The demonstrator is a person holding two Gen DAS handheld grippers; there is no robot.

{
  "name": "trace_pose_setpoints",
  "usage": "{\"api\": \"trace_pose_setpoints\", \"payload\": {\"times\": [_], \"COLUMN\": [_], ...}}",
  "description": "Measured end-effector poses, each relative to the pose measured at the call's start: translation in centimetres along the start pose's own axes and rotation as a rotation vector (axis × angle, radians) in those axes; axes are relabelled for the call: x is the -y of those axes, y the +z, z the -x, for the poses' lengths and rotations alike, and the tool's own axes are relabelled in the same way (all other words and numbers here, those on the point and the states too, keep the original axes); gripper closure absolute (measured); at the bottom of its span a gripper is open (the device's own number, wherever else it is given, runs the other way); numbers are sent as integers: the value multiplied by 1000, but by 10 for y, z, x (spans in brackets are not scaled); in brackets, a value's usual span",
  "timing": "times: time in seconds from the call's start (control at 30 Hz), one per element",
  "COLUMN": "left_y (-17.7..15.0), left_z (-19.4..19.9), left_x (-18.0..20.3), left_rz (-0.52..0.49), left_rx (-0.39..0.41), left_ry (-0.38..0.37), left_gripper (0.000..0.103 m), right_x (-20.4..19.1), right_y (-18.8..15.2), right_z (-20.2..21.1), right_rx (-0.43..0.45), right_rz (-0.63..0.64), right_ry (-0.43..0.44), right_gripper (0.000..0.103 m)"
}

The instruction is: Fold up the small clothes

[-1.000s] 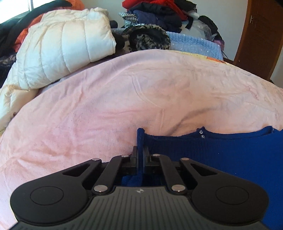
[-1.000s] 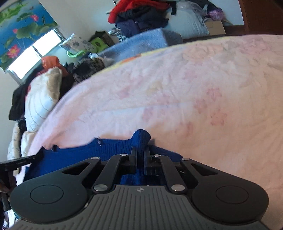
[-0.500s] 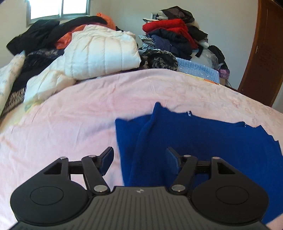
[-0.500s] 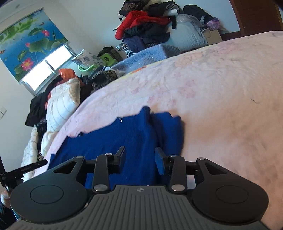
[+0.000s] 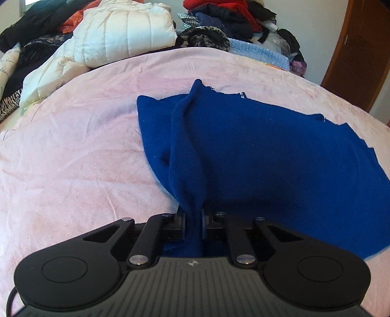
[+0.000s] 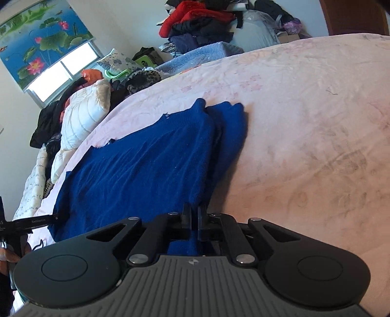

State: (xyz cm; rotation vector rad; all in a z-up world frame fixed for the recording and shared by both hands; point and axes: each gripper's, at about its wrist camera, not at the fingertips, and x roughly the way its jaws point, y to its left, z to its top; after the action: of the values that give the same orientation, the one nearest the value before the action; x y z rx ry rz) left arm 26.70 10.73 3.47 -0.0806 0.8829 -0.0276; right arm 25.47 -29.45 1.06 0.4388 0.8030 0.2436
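Observation:
A dark blue knit garment (image 5: 256,151) lies spread on the pink bedspread (image 5: 73,151). My left gripper (image 5: 193,215) is shut on the garment's near left edge, and a ridge of cloth runs away from the jaws. In the right wrist view the same garment (image 6: 146,161) lies to the left, and my right gripper (image 6: 194,214) is shut on its near right edge. The left gripper's body (image 6: 22,224) shows at the far left of that view.
A white puffer jacket (image 5: 117,36) and piled clothes (image 5: 226,14) lie at the far side of the bed. A light blue blanket (image 5: 258,51) sits behind them. A brown door (image 5: 360,53) stands at the right. The window (image 6: 56,75) is at the left.
Both grippers were shut on the garment's far edge a second ago, let go and opened, pulled back, and have now shut on its near edge.

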Motion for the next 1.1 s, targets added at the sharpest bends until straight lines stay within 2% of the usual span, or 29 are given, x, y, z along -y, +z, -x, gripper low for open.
{"api": "trace_pose_setpoints", "payload": {"times": [0.1, 0.17, 0.27, 0.33, 0.37, 0.43, 0.5, 0.57, 0.63, 0.67, 0.73, 0.77, 0.8, 0.83, 0.87, 0.97, 1.1], "left_y": [-1, 1, 2, 0, -2, -8, -12, -13, -11, -10, -8, -10, -13, -16, -19, -21, -21], "left_z": [0, 1, 11, 28, 38, 53, 61, 58, 45, 33, 7, -4, -4, -5, -4, -4, -5], "left_x": [2, 0, -5, -4, -2, 6, 23, 46, 62, 68, 66, 59, 55, 51, 51, 48, 50], "left_rz": [-14, 7, 48, 62, 69, 63, 32, -48, -112, -133, -112, -92, -84, -91, -107, -118, -114], "left_rx": [1, -2, 0, 35, 77, 160, 222, 248, 225, 194, 96, 55, 81, 89, 95, 106, 112], "left_ry": [6, 7, 17, 70, 78, 53, 54, 40, 23, 32, 81, 73, 57, 47, 41, 26, 34], "left_gripper": [92, 90, 85, 67, 64, 49, 40, 39, 39, 39, 39, 38, 35, 35, 35, 34, 33], "right_x": [18, 15, 11, 9, 7, -1, -16, -37, -52, -58, -66, -67, -70, -71, -71, -55, -39], "right_y": [-7, -12, -10, -6, -2, 7, 19, 34, 47, 53, 60, 61, 59, 55, 53, 57, 60], "right_z": [-5, -7, -5, 4, 11, 16, 9, -10, -37, -53, -82, -94, -106, -112, -113, -110, -109], "right_rx": [-34, -27, -31, 3, 40, 85, 90, 81, 46, 22, -34, -61, -80, -77, -64, -75, -82], "right_rz": [-45, -22, -50, -65, -73, -60, -25, 31, 68, 69, 80, 92, 131, 191, 224, 164, 59], "right_ry": [-32, -40, -21, -2, 3, 26, 53, 70, 85, 80, 45, 9, -46, -92, -95, -77, -16], "right_gripper": [96, 96, 87, 86, 85, 85, 85, 85, 80, 80, 79, 77, 89, 93, 93, 102, 102]}}
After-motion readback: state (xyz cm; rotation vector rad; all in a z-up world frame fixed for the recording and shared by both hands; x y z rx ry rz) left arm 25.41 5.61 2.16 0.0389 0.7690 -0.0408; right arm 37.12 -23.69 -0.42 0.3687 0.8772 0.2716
